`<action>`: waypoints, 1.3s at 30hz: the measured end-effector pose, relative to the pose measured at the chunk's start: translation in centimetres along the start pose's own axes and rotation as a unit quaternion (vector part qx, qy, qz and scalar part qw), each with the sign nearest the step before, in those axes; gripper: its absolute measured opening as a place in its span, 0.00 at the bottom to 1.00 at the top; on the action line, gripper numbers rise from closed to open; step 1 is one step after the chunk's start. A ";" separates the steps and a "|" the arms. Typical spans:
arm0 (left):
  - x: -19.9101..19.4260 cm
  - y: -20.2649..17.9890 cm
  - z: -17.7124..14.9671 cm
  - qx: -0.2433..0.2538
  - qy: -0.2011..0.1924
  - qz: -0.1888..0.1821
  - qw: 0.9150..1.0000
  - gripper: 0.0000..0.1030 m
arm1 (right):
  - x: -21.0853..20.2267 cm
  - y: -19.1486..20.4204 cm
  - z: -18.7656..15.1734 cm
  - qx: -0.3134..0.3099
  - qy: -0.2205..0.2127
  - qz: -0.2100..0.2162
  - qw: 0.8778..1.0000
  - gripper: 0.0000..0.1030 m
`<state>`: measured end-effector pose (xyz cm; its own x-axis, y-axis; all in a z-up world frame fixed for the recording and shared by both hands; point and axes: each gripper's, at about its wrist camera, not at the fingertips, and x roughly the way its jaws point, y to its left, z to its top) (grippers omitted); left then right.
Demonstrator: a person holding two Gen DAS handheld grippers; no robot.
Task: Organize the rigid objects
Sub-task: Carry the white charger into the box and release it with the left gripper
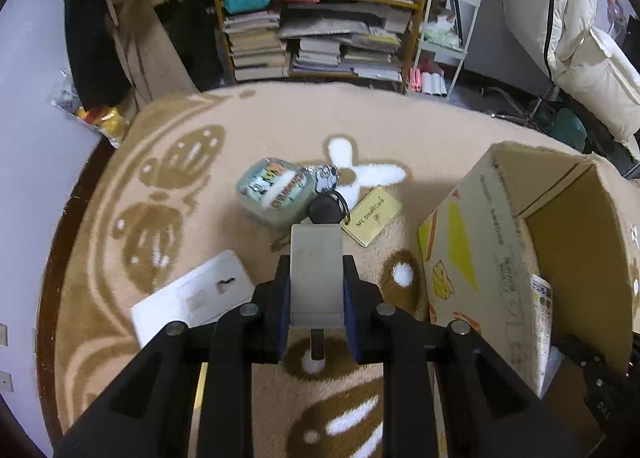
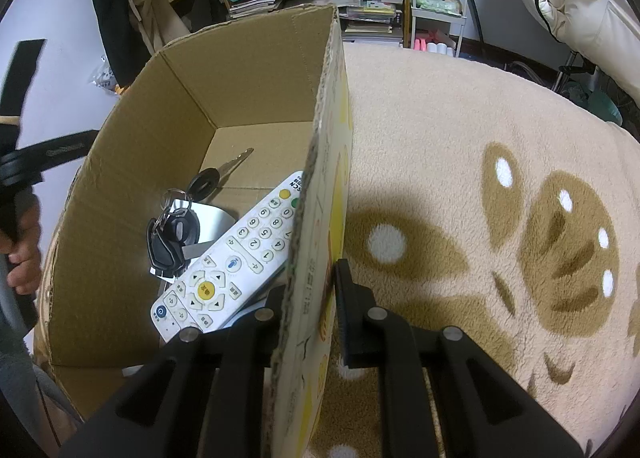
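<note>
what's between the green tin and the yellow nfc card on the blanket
In the left wrist view, a black key fob on a ring lies between the green tin and the NFC card, at the tip of the grey plate in the left gripper.

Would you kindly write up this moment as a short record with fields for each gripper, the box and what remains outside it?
left gripper: shut on grey card
right gripper: shut on cardboard box wall
box contents: white remote, key bunch
still on blanket: green tin, NFC card, white card
</note>
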<state>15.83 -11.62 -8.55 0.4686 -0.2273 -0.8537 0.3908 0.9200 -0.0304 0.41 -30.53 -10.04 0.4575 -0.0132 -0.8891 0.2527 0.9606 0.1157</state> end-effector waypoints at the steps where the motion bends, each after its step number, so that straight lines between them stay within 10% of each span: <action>1: -0.5 0.0 -0.1 -0.001 -0.004 -0.001 1.000 0.20 | 0.0 0.0 0.0 0.000 0.000 0.000 1.000 0.14; 9: -5.2 -1.1 0.7 0.015 -0.026 0.025 0.999 0.20 | -0.1 0.0 0.0 -0.001 0.000 -0.002 1.000 0.14; 20: -11.9 -7.0 0.5 0.075 -0.079 -0.031 0.994 0.20 | -0.1 -0.1 0.1 0.000 0.000 -0.001 1.000 0.14; 39: -7.8 -13.6 -3.5 0.156 -0.015 -0.034 0.987 0.20 | -0.2 -0.5 0.0 0.003 -0.001 0.004 1.000 0.14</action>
<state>4.10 -21.25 -3.25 0.4548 -0.2993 -0.8388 0.6445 0.7606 0.0781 0.16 -30.96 -9.91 0.4606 -0.0060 -0.8876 0.2544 0.9589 0.1255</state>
